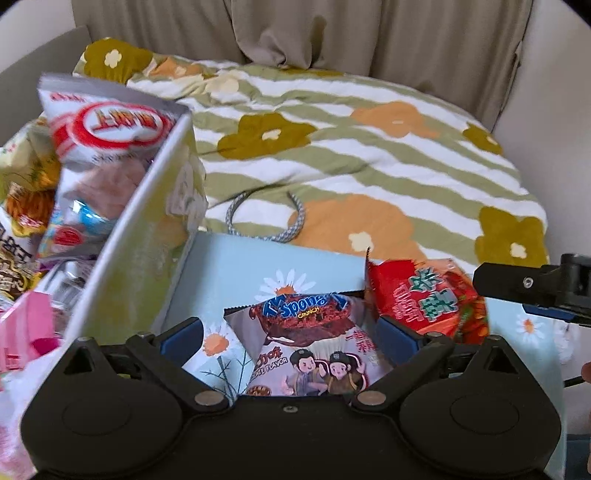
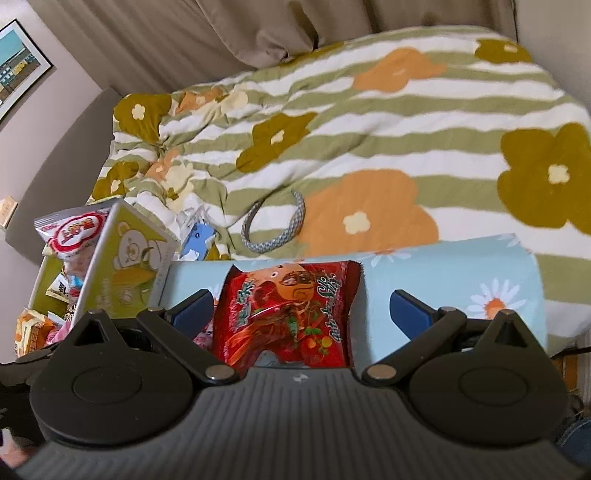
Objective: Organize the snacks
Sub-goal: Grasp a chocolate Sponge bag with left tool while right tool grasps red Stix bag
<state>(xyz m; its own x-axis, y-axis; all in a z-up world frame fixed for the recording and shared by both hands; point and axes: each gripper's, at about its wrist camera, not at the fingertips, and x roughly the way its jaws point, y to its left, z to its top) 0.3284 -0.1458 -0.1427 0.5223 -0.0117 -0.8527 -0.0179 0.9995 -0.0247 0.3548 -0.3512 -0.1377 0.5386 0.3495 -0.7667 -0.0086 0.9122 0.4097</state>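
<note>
A light blue daisy-print box (image 1: pixel 236 262) sits at the bed's near edge and holds a white and brown Sponge Crunch packet (image 1: pixel 310 347) and a red snack packet (image 1: pixel 424 299). My left gripper (image 1: pixel 291 332) is open, its fingers on either side of the Sponge Crunch packet. In the right wrist view the red packet (image 2: pixel 288 314) stands in the blue box (image 2: pixel 450 273), between the open fingers of my right gripper (image 2: pixel 303 310). A yellow-green bear-print box (image 2: pixel 129 266) to the left holds several snacks, with a red and white packet (image 1: pixel 107 129) on top.
A bed with a green-striped flowered duvet (image 1: pixel 369 155) lies behind the boxes. A grey woven headband (image 2: pixel 277 225) rests on it. A small blue item (image 2: pixel 199 240) lies by the green box. Beige curtains (image 1: pixel 295 29) hang behind. A framed picture (image 2: pixel 18 62) hangs at left.
</note>
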